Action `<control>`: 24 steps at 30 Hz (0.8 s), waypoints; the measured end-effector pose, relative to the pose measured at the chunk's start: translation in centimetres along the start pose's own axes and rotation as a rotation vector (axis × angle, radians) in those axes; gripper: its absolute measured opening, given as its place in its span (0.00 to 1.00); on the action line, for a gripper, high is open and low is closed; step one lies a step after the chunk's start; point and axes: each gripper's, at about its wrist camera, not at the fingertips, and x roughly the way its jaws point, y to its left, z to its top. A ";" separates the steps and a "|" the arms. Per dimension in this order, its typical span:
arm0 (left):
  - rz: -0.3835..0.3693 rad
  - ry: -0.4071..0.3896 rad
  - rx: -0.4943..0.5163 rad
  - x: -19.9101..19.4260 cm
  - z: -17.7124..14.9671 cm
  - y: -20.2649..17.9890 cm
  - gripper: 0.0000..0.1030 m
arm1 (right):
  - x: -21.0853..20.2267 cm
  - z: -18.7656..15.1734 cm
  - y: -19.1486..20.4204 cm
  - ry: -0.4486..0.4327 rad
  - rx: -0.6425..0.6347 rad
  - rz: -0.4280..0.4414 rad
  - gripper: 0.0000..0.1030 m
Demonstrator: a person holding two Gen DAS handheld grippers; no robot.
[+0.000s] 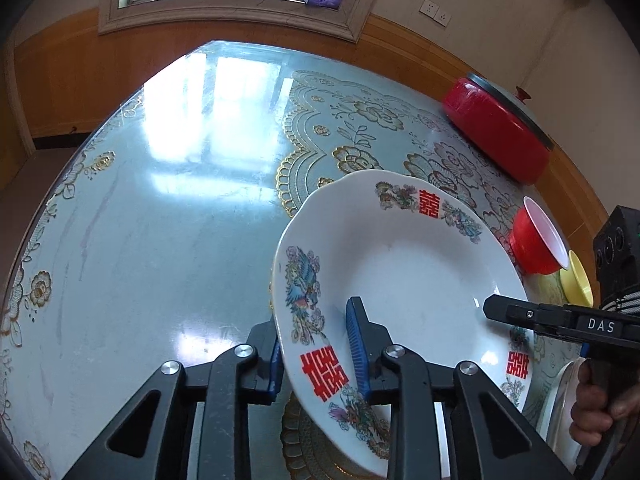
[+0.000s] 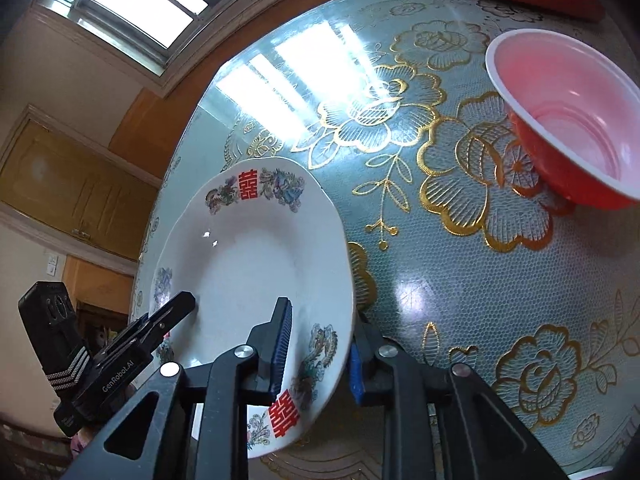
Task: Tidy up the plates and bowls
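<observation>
A white plate (image 1: 404, 276) with red characters and bird patterns is held tilted above the table. My left gripper (image 1: 316, 344) is shut on its near left rim, one blue pad inside and one under it. My right gripper (image 2: 316, 352) is shut on the opposite rim of the same plate (image 2: 248, 256). The right gripper shows at the right in the left wrist view (image 1: 496, 308); the left one shows at the left in the right wrist view (image 2: 180, 304). A red bowl (image 2: 572, 128) with a pale inside stands on the table to the right, and also shows in the left wrist view (image 1: 536, 240).
The round table (image 1: 168, 208) has a glossy blue-green cloth with gold flowers. A red lidded pot (image 1: 500, 128) stands at the far right. A yellow bowl (image 1: 576, 284) sits behind the red bowl. A white dish edge (image 1: 560, 396) lies at the lower right. A window is behind the table.
</observation>
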 end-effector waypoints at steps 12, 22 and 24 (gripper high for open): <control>-0.037 0.003 0.088 -2.1 -3.1 -1.4 0.27 | -0.4 -1.1 0.9 0.022 -0.101 -0.100 0.24; -0.028 -0.001 0.062 -0.7 -1.8 -0.9 0.29 | -0.2 -1.0 0.8 0.026 -0.106 -0.089 0.25; -0.004 -0.007 0.074 -0.8 -1.8 -1.3 0.30 | -0.2 -1.0 0.7 0.019 -0.103 -0.087 0.25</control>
